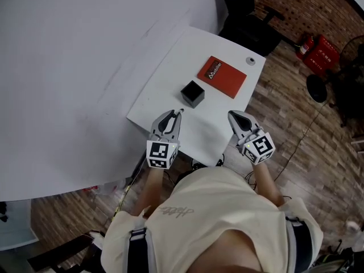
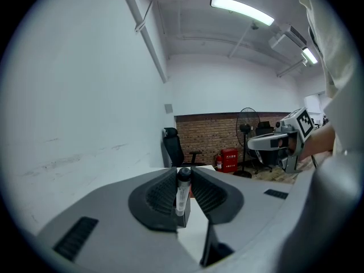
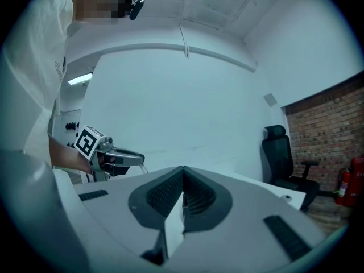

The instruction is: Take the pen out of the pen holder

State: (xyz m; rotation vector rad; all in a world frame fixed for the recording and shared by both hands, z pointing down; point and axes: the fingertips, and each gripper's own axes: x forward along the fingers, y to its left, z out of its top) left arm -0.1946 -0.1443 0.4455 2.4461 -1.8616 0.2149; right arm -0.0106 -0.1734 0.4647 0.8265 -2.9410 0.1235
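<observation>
Shirt (image 1: pixel 216 209) nearest. Left tongs (image 1: pixel 175 116) clamp pen (image 2: pixel 182 193) below cap, apparently lifted clear. Pen holder (image 1: pixel 193 93) just ahead of tips. Right tongs (image 1: pixel 235 116) closed, empty, parked aside, probably to keep clear.

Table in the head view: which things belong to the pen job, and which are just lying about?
Part of the job:
pen, gripped in the left gripper
black pen holder, standing on the table

Just lying about:
red book
small round object at the table's corner
right gripper, shut on nothing
office chair beyond the table
</observation>
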